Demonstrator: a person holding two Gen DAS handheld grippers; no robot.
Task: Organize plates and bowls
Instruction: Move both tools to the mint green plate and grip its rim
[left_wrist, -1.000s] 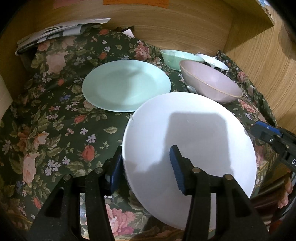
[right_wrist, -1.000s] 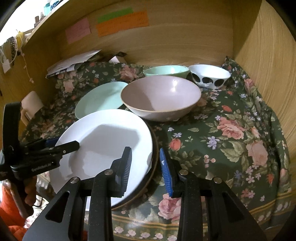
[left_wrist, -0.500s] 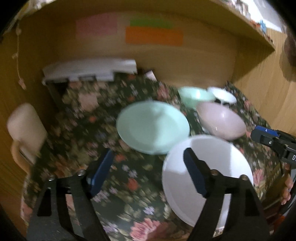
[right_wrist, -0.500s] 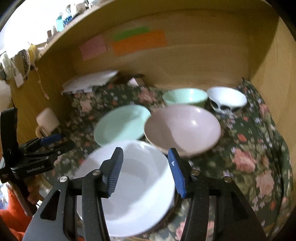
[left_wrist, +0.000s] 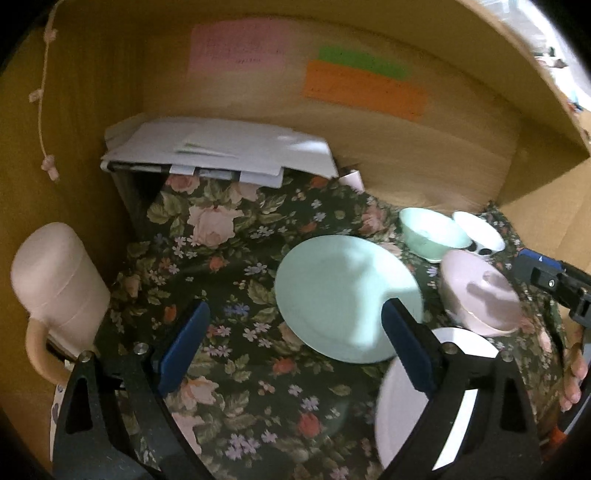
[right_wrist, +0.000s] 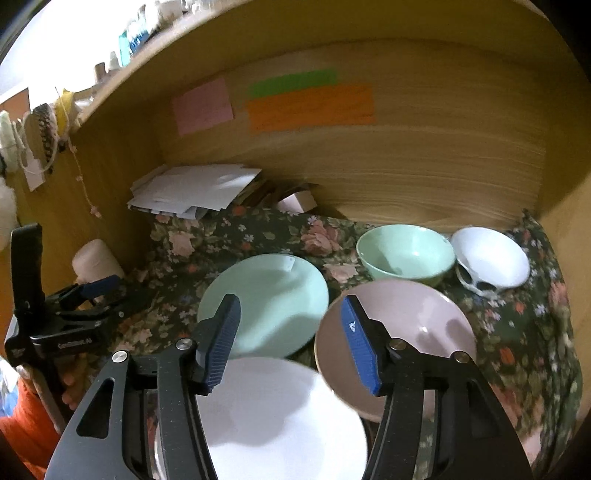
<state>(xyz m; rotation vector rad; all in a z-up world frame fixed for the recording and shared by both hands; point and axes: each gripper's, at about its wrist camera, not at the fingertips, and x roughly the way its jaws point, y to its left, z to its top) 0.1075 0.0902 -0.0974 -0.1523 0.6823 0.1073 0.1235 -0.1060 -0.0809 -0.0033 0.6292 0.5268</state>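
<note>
A white plate (right_wrist: 273, 421) lies at the near edge of the floral cloth, on a darker plate whose rim just shows; it also shows in the left wrist view (left_wrist: 454, 402). A mint plate (right_wrist: 266, 302) (left_wrist: 347, 295) lies behind it. A pink bowl (right_wrist: 402, 339) (left_wrist: 480, 295), a mint bowl (right_wrist: 406, 254) (left_wrist: 432, 232) and a white bowl with dark spots (right_wrist: 487, 258) (left_wrist: 480, 230) stand to the right. My left gripper (left_wrist: 295, 343) is open and empty above the cloth. My right gripper (right_wrist: 291, 343) is open and empty above the white plate.
A floral cloth (left_wrist: 221, 258) covers the wooden shelf. A stack of papers (left_wrist: 218, 147) lies at the back left. A pale pink mug (left_wrist: 55, 280) stands at the left wall. Wooden walls with coloured notes (right_wrist: 310, 107) close in the back and right.
Both grippers have opened wide, let go of the white plate and pulled back and up from it. The left gripper has swung to the left.
</note>
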